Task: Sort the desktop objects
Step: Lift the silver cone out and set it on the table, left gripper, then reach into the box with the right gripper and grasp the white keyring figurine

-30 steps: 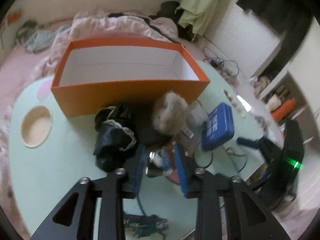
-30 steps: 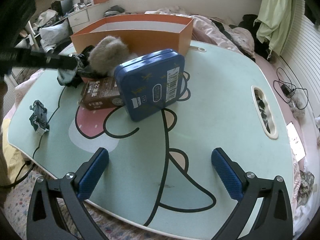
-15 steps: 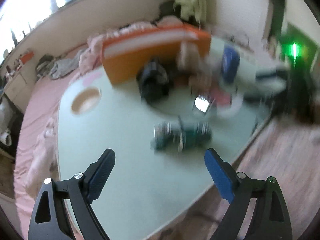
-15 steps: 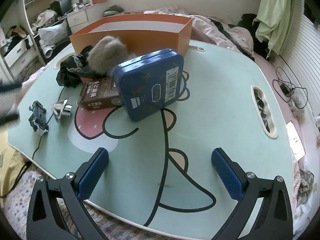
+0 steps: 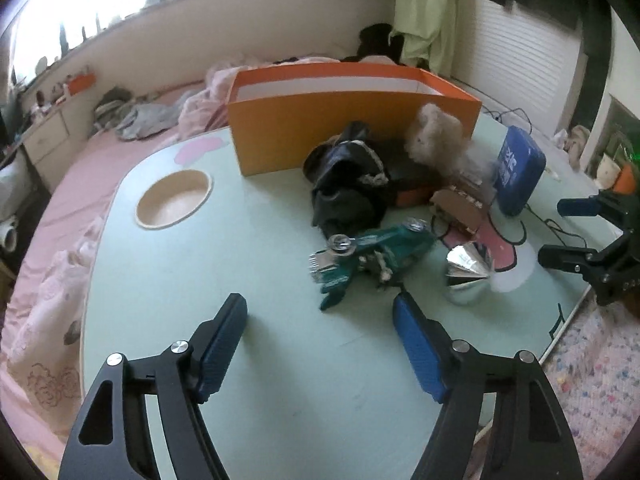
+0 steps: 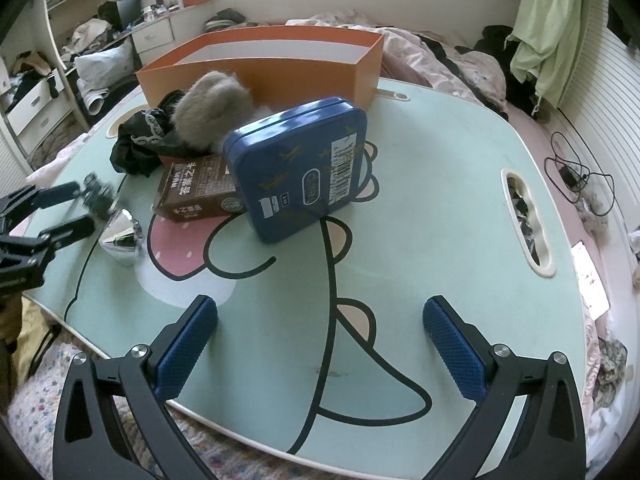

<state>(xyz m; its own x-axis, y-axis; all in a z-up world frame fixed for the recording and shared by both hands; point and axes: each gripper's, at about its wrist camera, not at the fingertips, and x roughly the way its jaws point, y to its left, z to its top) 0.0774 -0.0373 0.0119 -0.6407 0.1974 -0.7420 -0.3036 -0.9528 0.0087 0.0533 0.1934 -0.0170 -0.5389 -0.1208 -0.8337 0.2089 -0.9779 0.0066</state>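
Mint table (image 6: 420,208) on bed, orange box (image 5: 352,128) far. Left gripper (image 5: 320,344) jaws just narrowed, apart, empty, tilted down near green toy (image 5: 372,256). Right gripper (image 6: 320,344) wide apart, empty.

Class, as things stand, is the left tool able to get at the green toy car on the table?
Probably yes: the left tool stands open just short of the green toy car, with only bare table between them.

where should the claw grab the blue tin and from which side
Take the blue tin across its raised upper edge, coming down from above. It leans tilted on the brown carton with that edge free, while the lower edge sits on the table. A judgement only.
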